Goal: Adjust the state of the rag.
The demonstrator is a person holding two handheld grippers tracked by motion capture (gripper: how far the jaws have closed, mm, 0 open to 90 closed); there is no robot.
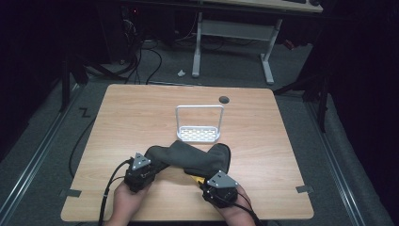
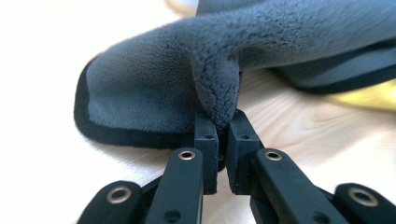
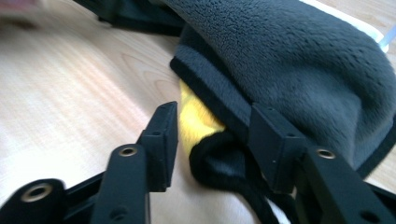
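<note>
The wooden table [image 1: 141, 108] is being occupied near its front edge by a grey cloth [image 1: 193, 157], which is lying crumpled with its long axis running across the table from left to right, one end pointing toward the left gripper [image 1: 141, 170] and the other toward the right gripper [image 1: 217, 184]. A yellow cloth [image 3: 194, 122] is being covered by the grey one, with a corner showing under the black-trimmed edge. Just behind the grey cloth, a white wire rack [image 1: 199, 123] is standing upright on the table, and nothing is being held in it.

A raised fold of the grey cloth [image 2: 219, 93] is being pinched tightly between the jaws of the left gripper [image 2: 222, 135], which are nearly together. The jaws of the right gripper [image 3: 212, 135] are being held apart, with the yellow corner and a black-edged corner of the grey cloth lying between them; the pads are not pressing on either.
</note>
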